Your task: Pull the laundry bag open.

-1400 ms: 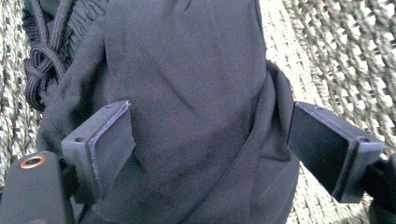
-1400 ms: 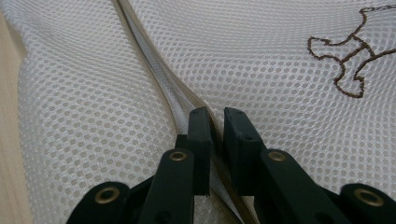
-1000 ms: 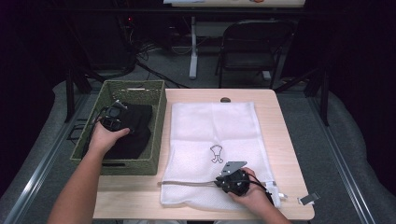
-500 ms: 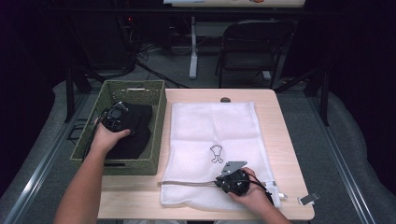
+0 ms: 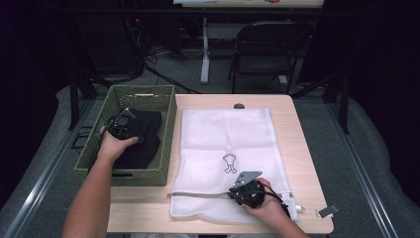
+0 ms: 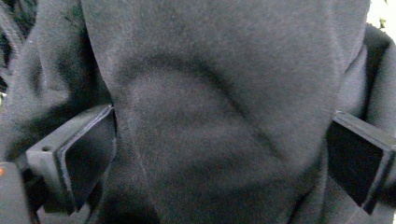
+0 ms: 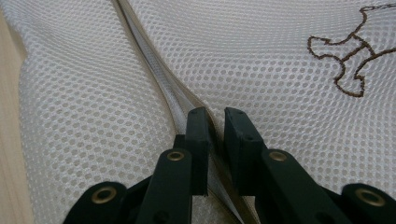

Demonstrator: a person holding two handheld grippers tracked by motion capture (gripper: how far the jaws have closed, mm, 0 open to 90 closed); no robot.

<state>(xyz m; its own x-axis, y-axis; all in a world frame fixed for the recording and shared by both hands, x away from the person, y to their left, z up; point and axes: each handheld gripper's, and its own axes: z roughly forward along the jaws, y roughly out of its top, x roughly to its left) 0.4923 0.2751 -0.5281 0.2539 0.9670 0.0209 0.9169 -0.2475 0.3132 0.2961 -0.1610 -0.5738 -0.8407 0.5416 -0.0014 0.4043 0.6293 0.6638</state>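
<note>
A black garment [image 5: 144,148] lies bunched in the green woven basket [image 5: 169,130]. My left gripper [image 5: 132,133] is down in the basket, its jaws open wide on either side of a raised fold of the black garment [image 6: 210,93]; in the left gripper view my left gripper [image 6: 219,154] presses into the cloth. A white mesh bag [image 5: 225,144] with a small brown embroidered figure [image 5: 229,162] lies flat on the table. At its near edge my right gripper [image 5: 234,193] is shut on the mesh bag's zipper seam [image 7: 154,60], as my right gripper [image 7: 215,116] shows.
The light wooden table [image 5: 292,129] has bare strips to the right of the bag and along the front. A small metal clip [image 5: 327,211] lies near the front right corner. A folding chair [image 5: 267,49] stands beyond the far edge.
</note>
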